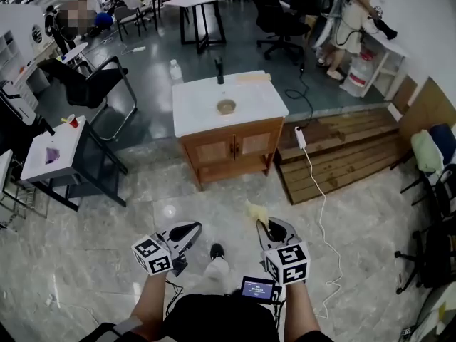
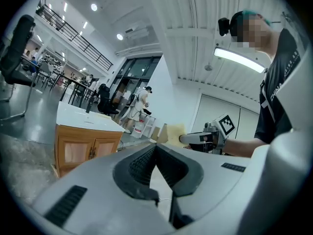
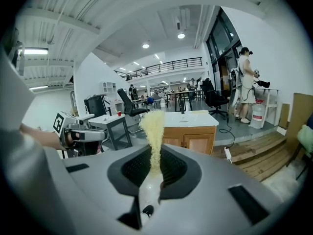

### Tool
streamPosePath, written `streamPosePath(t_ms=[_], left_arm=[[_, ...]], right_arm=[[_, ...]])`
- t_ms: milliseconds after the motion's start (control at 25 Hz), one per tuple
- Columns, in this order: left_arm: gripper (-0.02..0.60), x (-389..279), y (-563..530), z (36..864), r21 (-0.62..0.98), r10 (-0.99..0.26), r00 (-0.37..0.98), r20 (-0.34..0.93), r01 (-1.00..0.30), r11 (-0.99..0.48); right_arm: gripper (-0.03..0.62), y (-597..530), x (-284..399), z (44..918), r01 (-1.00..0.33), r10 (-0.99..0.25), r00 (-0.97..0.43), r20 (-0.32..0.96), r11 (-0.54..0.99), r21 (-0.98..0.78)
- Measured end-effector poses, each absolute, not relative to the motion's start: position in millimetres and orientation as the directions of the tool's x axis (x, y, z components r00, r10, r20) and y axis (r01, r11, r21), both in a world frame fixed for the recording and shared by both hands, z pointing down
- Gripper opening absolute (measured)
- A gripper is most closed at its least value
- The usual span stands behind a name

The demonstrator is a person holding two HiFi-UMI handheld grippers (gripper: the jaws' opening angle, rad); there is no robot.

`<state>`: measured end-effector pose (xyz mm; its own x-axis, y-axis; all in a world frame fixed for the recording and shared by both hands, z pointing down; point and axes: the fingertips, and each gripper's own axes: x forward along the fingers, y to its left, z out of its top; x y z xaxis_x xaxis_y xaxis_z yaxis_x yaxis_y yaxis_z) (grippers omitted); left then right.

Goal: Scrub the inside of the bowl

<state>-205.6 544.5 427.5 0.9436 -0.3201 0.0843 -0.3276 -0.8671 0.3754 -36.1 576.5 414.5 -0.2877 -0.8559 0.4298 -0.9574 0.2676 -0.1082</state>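
Note:
A small tan bowl (image 1: pixel 226 107) sits on the white top of a wooden cabinet (image 1: pixel 229 148), well ahead of both grippers. My left gripper (image 1: pixel 187 234) is low at the left, shut with nothing between its jaws (image 2: pixel 155 148). My right gripper (image 1: pixel 269 228) is beside it, shut on a yellow sponge (image 1: pixel 255 211) that sticks up past the fingertips. In the right gripper view the sponge (image 3: pixel 154 126) stands between the pads of the right gripper (image 3: pixel 155 153), with the cabinet (image 3: pixel 188 131) behind it. The left gripper view shows the cabinet (image 2: pixel 83 141) at the left and the sponge (image 2: pixel 172 132) at the right.
A black upright fixture (image 1: pixel 219 71), a bottle (image 1: pixel 175 72) and a pale board (image 1: pixel 253 78) share the cabinet top. A small white table (image 1: pixel 53 155) and a black chair (image 1: pixel 92 84) stand at the left. Wooden pallets (image 1: pixel 342 155) and a power strip (image 1: pixel 301 137) lie at the right. A person (image 1: pixel 349 20) stands far back.

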Motion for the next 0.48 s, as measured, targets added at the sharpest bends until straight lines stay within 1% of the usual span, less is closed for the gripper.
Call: streamPosePath(t_ms=[160,480], left_arm=[[0.003,-193,477,428,0.383,-0.317,0.947,0.059,-0.314,-0.869],[0.003,-177,353,420,0.375,-0.266,0.963,0.052,-0.266,-0.888]], right_arm=[[0.043,516,-26,409,-0.959,-0.845,-0.277,0.458,0.269,-0.085],[0.043,393,-16,397,-0.971,-0.855,-0.231,0.464,0.232,-0.054]])
